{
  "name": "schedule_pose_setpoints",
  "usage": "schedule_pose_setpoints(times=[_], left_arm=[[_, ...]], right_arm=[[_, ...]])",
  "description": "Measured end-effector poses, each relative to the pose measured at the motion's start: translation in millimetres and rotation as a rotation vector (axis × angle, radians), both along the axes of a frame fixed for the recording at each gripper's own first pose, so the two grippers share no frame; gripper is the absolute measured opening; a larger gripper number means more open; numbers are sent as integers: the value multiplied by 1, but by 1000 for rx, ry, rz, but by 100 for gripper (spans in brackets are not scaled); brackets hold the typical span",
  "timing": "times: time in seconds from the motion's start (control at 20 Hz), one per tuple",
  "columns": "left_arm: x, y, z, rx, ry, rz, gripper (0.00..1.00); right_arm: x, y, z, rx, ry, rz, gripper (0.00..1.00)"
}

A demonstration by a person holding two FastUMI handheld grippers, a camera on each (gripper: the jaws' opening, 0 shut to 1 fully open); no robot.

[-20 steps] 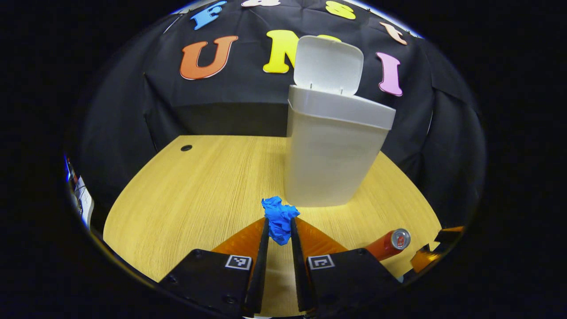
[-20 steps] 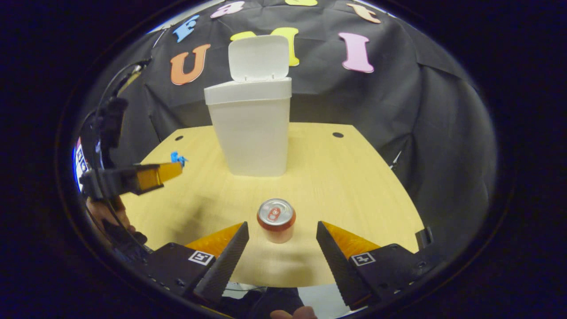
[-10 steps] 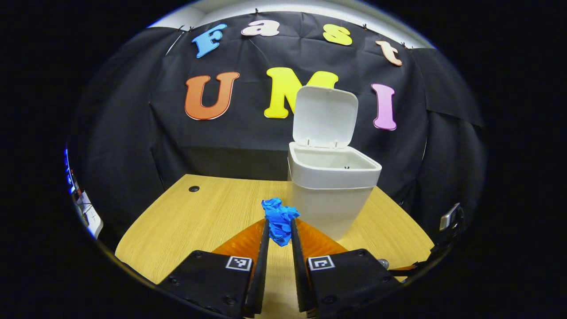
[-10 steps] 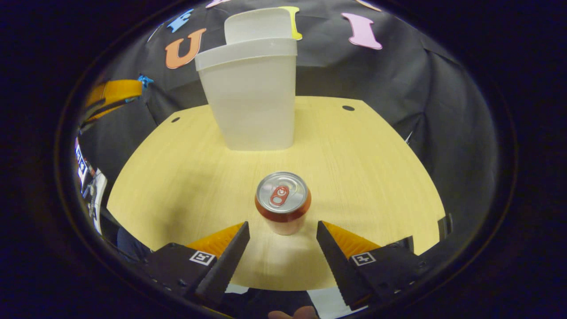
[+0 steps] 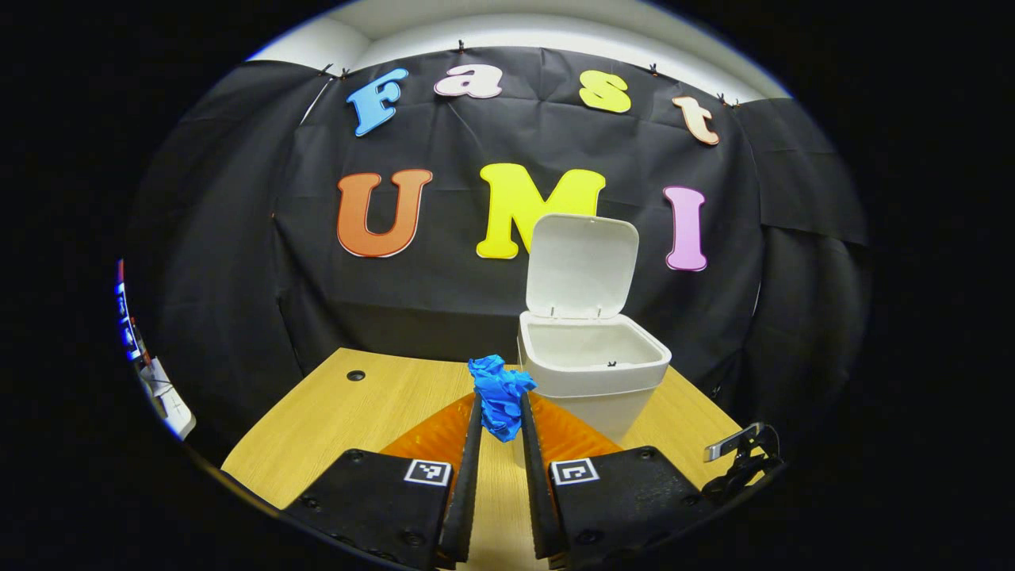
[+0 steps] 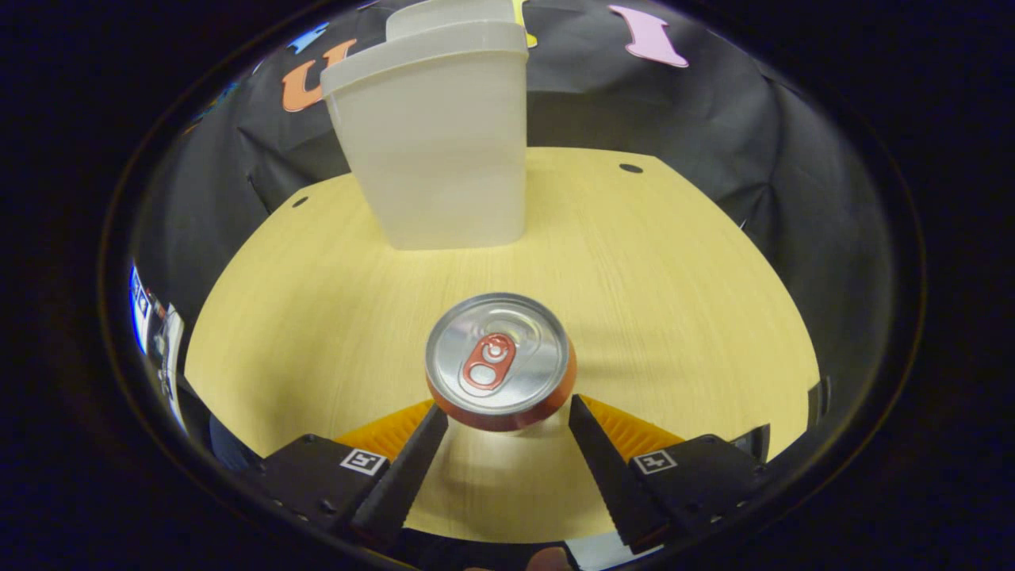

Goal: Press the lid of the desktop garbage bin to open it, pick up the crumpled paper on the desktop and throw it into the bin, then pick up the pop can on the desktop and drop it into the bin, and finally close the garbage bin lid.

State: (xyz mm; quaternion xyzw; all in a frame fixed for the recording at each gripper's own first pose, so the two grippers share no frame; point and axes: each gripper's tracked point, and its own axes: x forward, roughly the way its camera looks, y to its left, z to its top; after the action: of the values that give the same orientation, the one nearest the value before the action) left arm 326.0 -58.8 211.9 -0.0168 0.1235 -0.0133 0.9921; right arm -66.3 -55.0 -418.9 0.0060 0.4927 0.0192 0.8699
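My left gripper (image 5: 499,412) is shut on the crumpled blue paper (image 5: 498,390) and holds it up in the air, above and just in front of the white bin (image 5: 593,379). The bin's lid (image 5: 582,266) stands upright and the inside looks bare. In the right gripper view the bin (image 6: 434,139) stands close ahead on the wooden table (image 6: 682,293). An upright orange pop can (image 6: 499,361) with a silver top sits just past the tips of my right gripper (image 6: 507,412), which is open; its fingers flank the can's near side without touching it.
Two small dark holes (image 6: 630,168) mark the table's far corners. A strip of bright room shows at the left edge (image 5: 155,381). Part of the other gripper's hardware (image 5: 741,456) pokes in at the lower right of the left gripper view.
My left gripper rose with the paper, so I now look down into the bin's mouth. My right gripper moved forward to the can, which now sits at its open fingertips.
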Motion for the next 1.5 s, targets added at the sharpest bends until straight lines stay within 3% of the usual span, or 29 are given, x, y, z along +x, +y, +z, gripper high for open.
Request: schedule_pose_setpoints(times=[0.2,0.25,0.55,0.95,1.2,1.4,1.5], left_arm=[[2,-2,3,-2,-3,1,32],[3,-2,4,0,-2,0,32],[29,-19,27,-14,-33,-30,32],[97,-64,73,-14,-134,-99,31],[145,-79,66,-3,-129,-115,32],[163,-93,48,8,-84,-143,39],[166,-95,42,18,-68,-151,48]], right_arm=[[8,-2,-7,-5,-1,-4,89],[9,-2,-6,-9,-7,0,83],[33,-10,42,-20,-89,9,80],[71,-45,126,-25,-218,-57,80],[84,-72,154,-17,-258,-106,80],[90,-84,153,-18,-253,-140,80],[90,-86,152,-13,-249,-148,80]])
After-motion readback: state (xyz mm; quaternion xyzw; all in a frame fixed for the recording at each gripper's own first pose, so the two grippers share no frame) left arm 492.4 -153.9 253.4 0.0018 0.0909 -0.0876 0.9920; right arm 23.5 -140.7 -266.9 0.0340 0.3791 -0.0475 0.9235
